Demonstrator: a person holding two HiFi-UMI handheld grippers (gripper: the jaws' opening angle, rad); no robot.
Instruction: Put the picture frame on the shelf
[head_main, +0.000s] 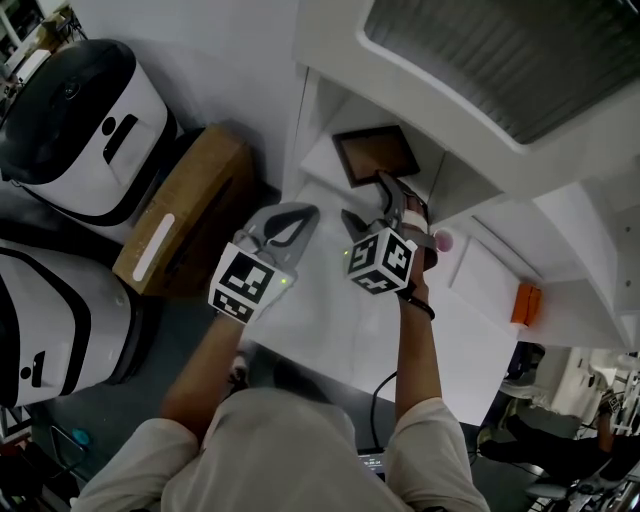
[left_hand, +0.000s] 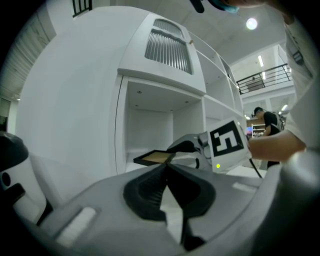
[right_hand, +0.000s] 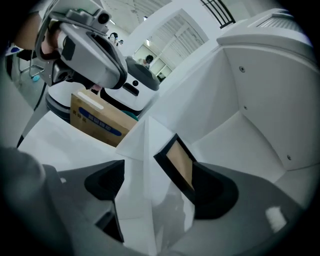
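Observation:
The picture frame (head_main: 375, 153), dark-edged with a brown face, rests in the lower bay of the white shelf (head_main: 318, 160). My right gripper (head_main: 368, 200) is just in front of it with its jaws spread wide. In the right gripper view the picture frame (right_hand: 180, 164) stands tilted beside the right finger (right_hand: 215, 192), apart from the left one, so my right gripper (right_hand: 157, 172) is open. My left gripper (head_main: 303, 213) hovers over the white table (head_main: 330, 320) to the left, shut and empty. The left gripper view shows the picture frame (left_hand: 156, 158) beyond the closed tips of my left gripper (left_hand: 166, 167).
A cardboard box (head_main: 190, 205) lies on the floor left of the shelf, next to two white-and-black machines (head_main: 85, 120). A small pink object (head_main: 443, 240) and an orange item (head_main: 525, 303) sit at the right. Upper shelf bays rise above the frame's bay.

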